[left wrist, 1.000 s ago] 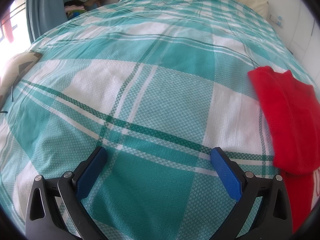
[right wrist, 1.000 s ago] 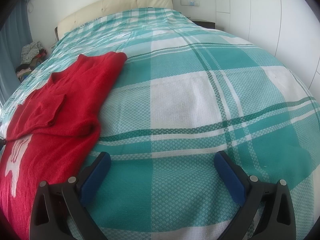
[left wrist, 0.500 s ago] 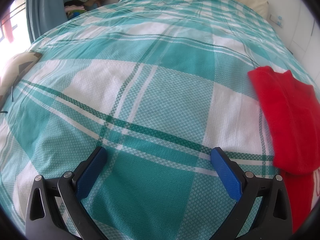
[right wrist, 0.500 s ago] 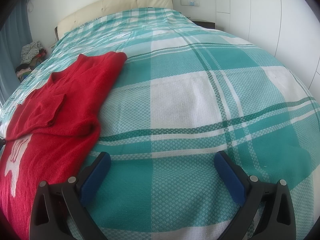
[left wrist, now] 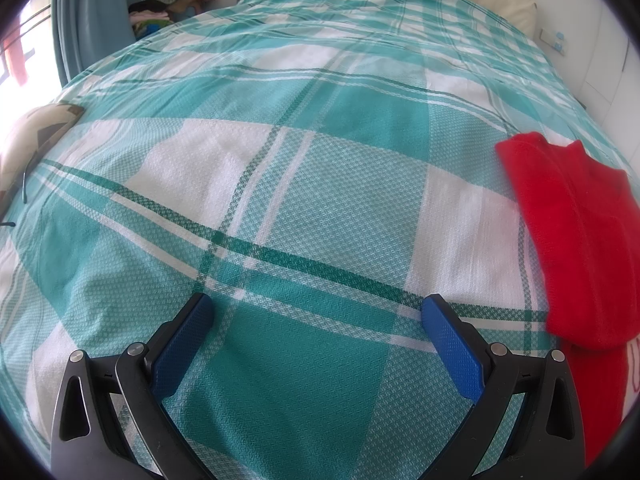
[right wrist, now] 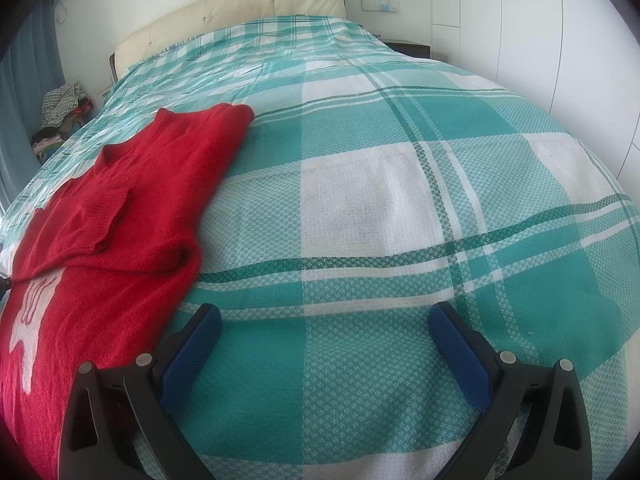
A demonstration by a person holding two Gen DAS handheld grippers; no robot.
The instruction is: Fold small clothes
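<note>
I have both grippers hovering over the bed (right wrist: pixel 360 184), each spread wide with nothing between its blue pads. My left gripper (left wrist: pixel 318 312) looks across bare teal-and-white plaid bedspread (left wrist: pixel 280 184), and the red sweater (left wrist: pixel 576 232) sits off toward the right edge of that view. From my right gripper (right wrist: pixel 324 320) the red sweater (right wrist: pixel 120 216) lies flat on the bed's left side, a sleeve folded across its chest and a white motif on its lower front, though I can't quite make out the design. A heap of clothes (right wrist: pixel 64 108) sits beyond the bed's far left corner, near the cream headboard (right wrist: pixel 240 8).
</note>
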